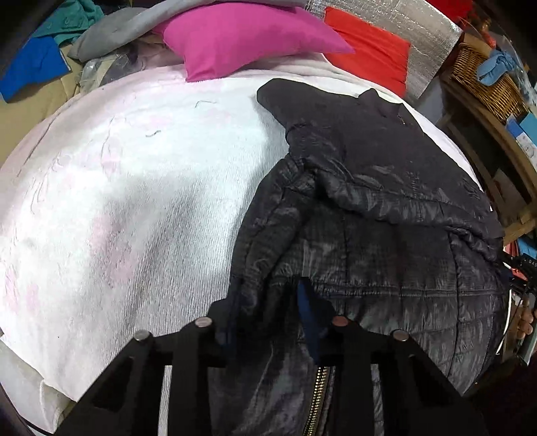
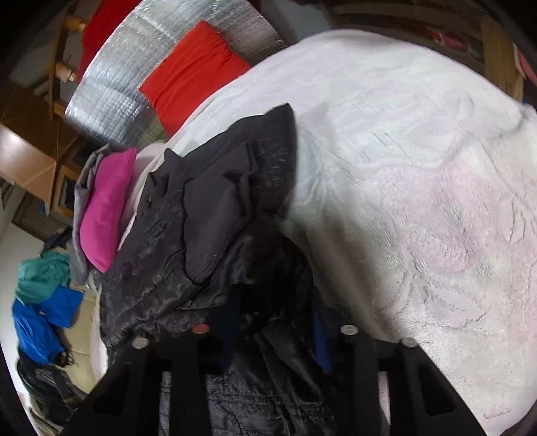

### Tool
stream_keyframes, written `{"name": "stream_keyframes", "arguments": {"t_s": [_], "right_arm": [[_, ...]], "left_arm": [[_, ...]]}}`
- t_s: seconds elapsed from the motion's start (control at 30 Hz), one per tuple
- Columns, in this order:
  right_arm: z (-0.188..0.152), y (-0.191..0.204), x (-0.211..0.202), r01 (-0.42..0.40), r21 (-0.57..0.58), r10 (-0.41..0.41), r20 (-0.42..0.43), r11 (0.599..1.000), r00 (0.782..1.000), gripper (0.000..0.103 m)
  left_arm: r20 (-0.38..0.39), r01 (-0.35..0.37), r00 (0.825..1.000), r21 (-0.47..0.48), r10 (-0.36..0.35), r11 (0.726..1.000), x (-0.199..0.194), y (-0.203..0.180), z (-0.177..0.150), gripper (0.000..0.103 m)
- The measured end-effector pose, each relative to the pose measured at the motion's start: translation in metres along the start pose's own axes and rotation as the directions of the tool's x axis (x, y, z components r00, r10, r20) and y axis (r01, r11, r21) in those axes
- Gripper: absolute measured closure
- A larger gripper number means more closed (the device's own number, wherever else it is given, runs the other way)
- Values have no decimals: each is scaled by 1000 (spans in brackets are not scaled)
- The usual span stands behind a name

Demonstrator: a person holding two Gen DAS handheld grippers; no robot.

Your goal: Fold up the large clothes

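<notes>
Black jacket (image 1: 386,208) hem pinched in left gripper (image 1: 268,322), right gripper (image 2: 275,332)

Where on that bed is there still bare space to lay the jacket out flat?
The widest bare stretch of white blanket lies beside the black jacket, running up to the pink pillow. The right view shows more bare blanket on the jacket's other side. It is crowded beyond the pillow, around the red cushion and the piled clothes.
</notes>
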State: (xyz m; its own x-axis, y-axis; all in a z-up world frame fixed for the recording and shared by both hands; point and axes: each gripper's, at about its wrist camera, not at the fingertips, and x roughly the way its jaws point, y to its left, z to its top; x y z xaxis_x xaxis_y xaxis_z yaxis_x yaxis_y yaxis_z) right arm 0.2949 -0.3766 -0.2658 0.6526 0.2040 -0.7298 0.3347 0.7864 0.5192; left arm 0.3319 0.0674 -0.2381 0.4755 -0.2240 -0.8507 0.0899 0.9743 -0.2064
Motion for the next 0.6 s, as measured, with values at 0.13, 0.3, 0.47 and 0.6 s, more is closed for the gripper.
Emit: {"name": "stream_keyframes", "arguments": {"t_s": [0.13,0.3,0.47,0.6], "right_arm": [[-3,11,-15,15,-63,-11,60,998,998,74],[-6,2,-2,67,-53,-67,-3,996,998,71],[-12,-10,-27,8,29,-8,11,1000,1000,46],[-27,-13,-48,0,-19,1,55,1000,998,46]], "left_arm": [[0,-11,1000,19,11,1000,4,-6,2,73],[-18,-20,1000,22,20,1000,10,-7,4,64],[-41,-20,999,-7,20,1000,7,-1,-4,42],[-11,-6,1000,-15,6,1000,-9,6,-17,42]]}}
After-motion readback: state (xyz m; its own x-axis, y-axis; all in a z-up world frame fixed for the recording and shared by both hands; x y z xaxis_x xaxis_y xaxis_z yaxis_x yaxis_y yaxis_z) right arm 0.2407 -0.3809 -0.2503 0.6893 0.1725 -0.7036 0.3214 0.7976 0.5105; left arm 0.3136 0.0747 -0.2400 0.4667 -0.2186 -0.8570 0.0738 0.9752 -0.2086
